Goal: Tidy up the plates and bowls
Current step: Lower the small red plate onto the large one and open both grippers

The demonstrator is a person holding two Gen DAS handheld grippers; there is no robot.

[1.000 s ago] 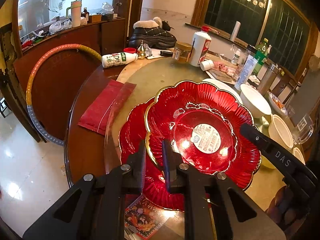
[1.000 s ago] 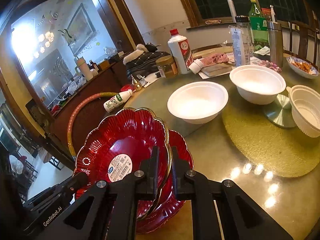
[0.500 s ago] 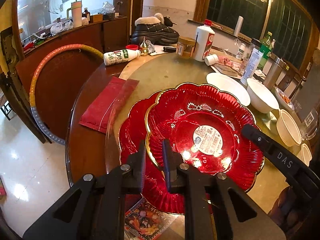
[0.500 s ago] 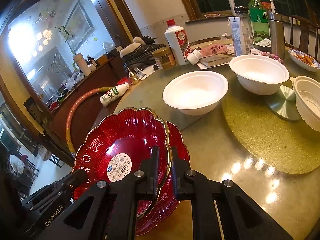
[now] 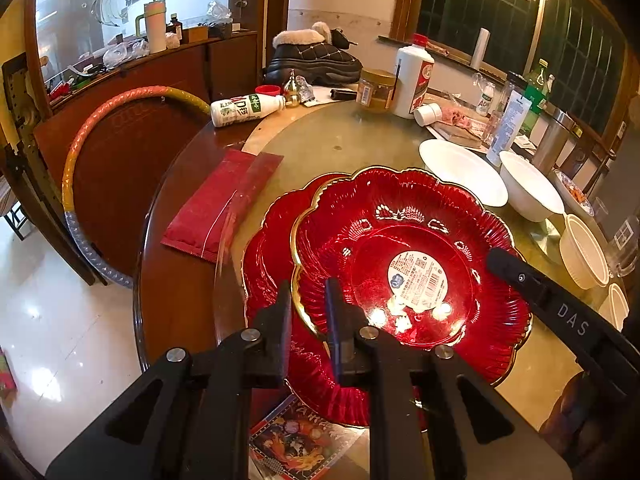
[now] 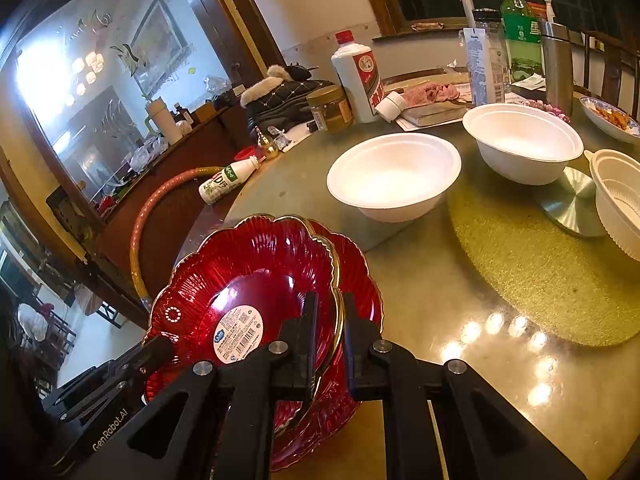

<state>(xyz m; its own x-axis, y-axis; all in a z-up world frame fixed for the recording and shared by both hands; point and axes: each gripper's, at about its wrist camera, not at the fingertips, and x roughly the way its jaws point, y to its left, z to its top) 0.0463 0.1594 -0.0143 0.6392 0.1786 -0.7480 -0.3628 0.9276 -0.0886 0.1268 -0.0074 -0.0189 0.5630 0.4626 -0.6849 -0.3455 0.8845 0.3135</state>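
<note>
A red flower-shaped plate with a gold rim and a white sticker (image 5: 404, 256) (image 6: 248, 288) is held over a second red plate (image 5: 268, 240) (image 6: 356, 276) that lies on the table. My left gripper (image 5: 308, 312) is shut on the upper plate's near rim. My right gripper (image 6: 330, 332) is shut on its opposite rim. Each gripper shows in the other's view. Two white bowls (image 6: 394, 176) (image 6: 522, 142) stand beyond the plates. A ribbed white bowl (image 6: 618, 200) stands at the right.
The round glass-topped table (image 6: 440, 300) carries a green mat (image 6: 540, 272), a white liquor bottle (image 6: 358, 76), a jar (image 6: 330, 108), a green bottle (image 6: 520, 28) and a lying milk bottle (image 5: 244, 108). A red packet (image 5: 222, 204) lies left. A hoop (image 5: 80, 168) leans beside the table.
Both grippers have lowered the upper plate toward the lower one and pulled back slightly; the bowls look farther off. The grips have not changed.
</note>
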